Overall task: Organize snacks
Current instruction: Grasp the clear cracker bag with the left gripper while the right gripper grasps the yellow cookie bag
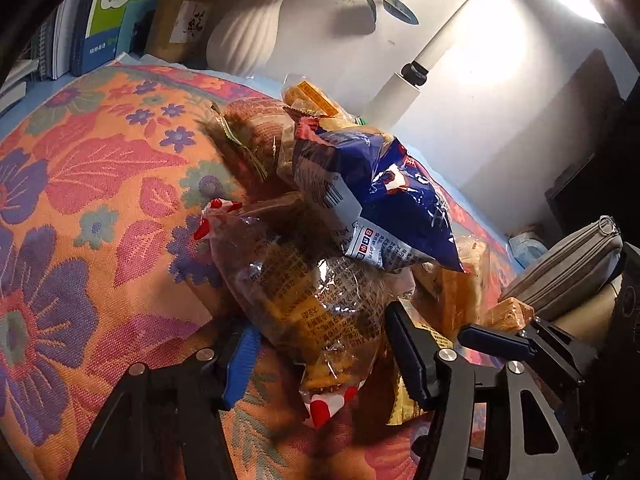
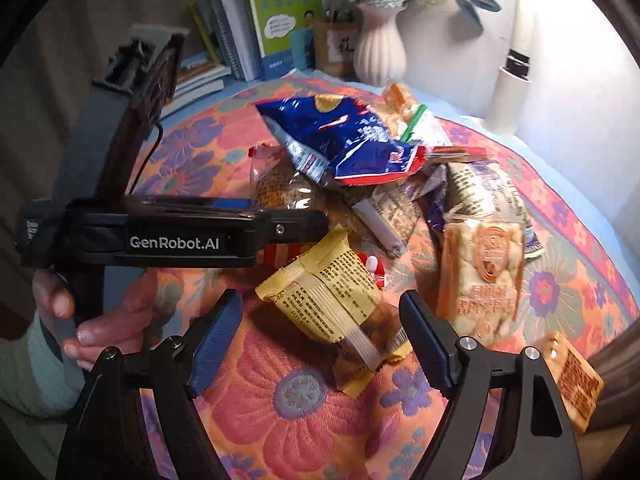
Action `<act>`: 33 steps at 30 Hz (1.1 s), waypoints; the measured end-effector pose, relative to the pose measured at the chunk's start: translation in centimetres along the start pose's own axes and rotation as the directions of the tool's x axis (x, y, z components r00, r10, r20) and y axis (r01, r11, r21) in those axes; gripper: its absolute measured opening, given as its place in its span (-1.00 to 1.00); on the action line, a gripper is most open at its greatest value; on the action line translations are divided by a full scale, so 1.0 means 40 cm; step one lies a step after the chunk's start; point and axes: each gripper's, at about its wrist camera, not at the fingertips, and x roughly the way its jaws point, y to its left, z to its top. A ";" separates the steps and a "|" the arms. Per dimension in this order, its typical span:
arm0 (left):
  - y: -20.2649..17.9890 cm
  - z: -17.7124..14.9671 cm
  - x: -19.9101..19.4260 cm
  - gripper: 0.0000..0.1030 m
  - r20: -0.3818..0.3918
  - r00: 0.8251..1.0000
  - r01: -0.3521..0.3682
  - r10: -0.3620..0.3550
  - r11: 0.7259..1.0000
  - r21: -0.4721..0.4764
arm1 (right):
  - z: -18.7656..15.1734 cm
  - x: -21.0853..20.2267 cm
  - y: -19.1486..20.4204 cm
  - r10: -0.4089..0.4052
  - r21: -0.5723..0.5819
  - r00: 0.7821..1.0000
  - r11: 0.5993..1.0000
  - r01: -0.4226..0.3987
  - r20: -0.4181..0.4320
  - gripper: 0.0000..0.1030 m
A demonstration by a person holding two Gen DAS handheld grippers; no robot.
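Nearest to me, the right gripper (image 2: 320,340) has its blue-padded fingers spread wide on either side of a yellow snack packet (image 2: 336,312), not pinching it; the packet lies flat on the floral cloth (image 2: 280,420). Just to its right sits an orange rice-cracker pack (image 2: 480,280). The left gripper (image 1: 320,356) is likewise released, its fingers straddling the near end of a clear bag with red-and-white ends (image 1: 304,300) without closing on it. A little further in, a blue chip bag (image 1: 380,200) rests on top of the heap of snacks in the middle of the cloth. At the back stand a ribbed white vase (image 2: 380,52) and a row of books (image 2: 280,20).
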 end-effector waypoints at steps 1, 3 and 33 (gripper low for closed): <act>0.001 0.001 -0.002 0.05 -0.004 1.000 -0.005 0.005 1.000 0.012 | 0.002 0.011 0.001 -0.003 -0.017 1.000 1.000 0.002 -0.011 0.56; 0.010 0.005 -0.006 0.03 -0.019 1.000 0.006 -0.006 1.000 0.027 | 0.005 0.030 0.007 -0.026 -0.049 0.999 0.998 0.025 -0.023 0.56; 0.117 -0.053 -0.171 0.56 -0.012 0.999 -0.047 0.050 0.984 0.170 | -0.121 -0.048 -0.074 0.123 0.506 0.992 0.857 -0.096 -0.021 0.53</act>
